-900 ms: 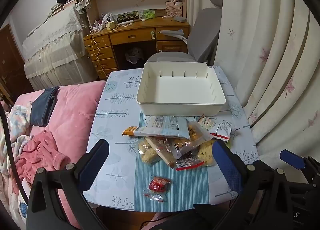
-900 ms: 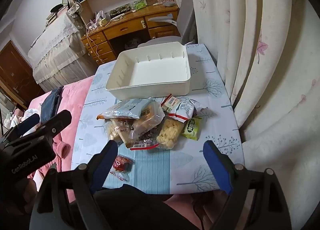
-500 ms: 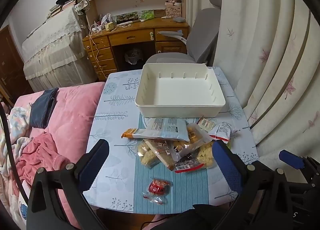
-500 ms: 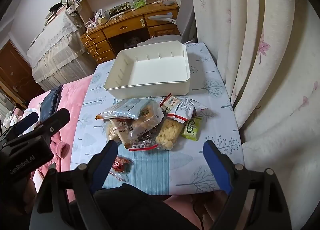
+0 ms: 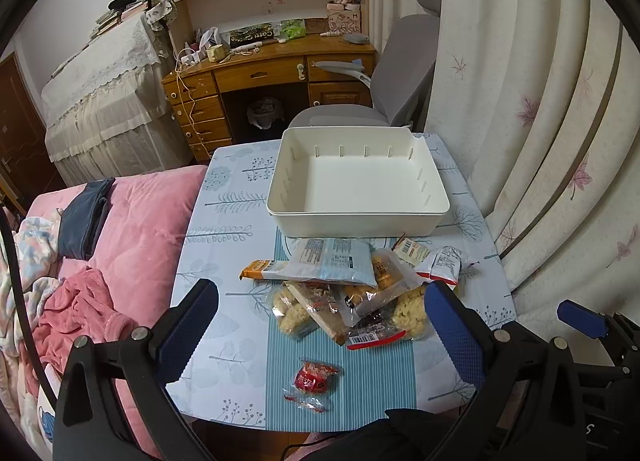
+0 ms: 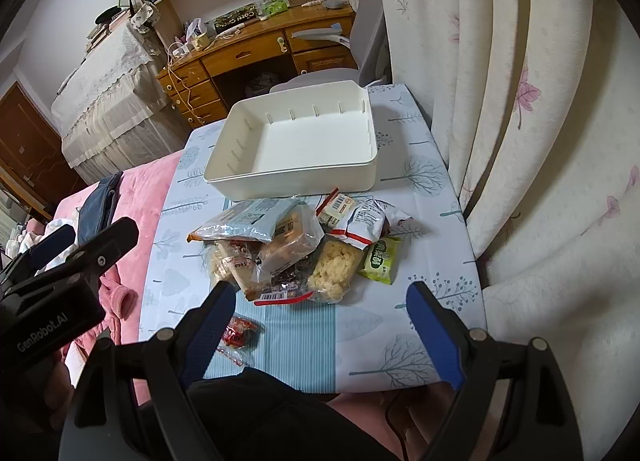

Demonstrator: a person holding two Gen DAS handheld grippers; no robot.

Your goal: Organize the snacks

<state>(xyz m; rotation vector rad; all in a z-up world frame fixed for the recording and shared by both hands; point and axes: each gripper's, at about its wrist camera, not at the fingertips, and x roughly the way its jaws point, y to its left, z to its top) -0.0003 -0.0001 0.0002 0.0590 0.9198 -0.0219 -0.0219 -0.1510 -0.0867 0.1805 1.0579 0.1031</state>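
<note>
snacks: a heap of packets [image 5: 352, 293] sits mid-table, just in front of the bin, overlapping each other pretty messily
top of heap: pale blue bag [image 5: 332, 263] lying across an orange bar [image 5: 262, 269]
right side: green pack [image 6: 380, 261] at the heap's edge, touching the puffed-snack bag [image 6: 334, 271]
loner: small red candy [image 5: 314, 379] off on its own, nearer the table's front edge than the heap
bin [image 5: 436, 217]: white, nothing in it, at the far end of the table
left gripper [image 5: 320, 325]: fingers wide apart, holding nothing, up above the near edge
right gripper [image 6: 320, 329]: same deal, spread wide, nothing in it
table [image 5: 224, 341]: leaf-print cloth, curtain [image 5: 540, 101] on the right, pink bed [image 5: 132, 229] on the left
</note>
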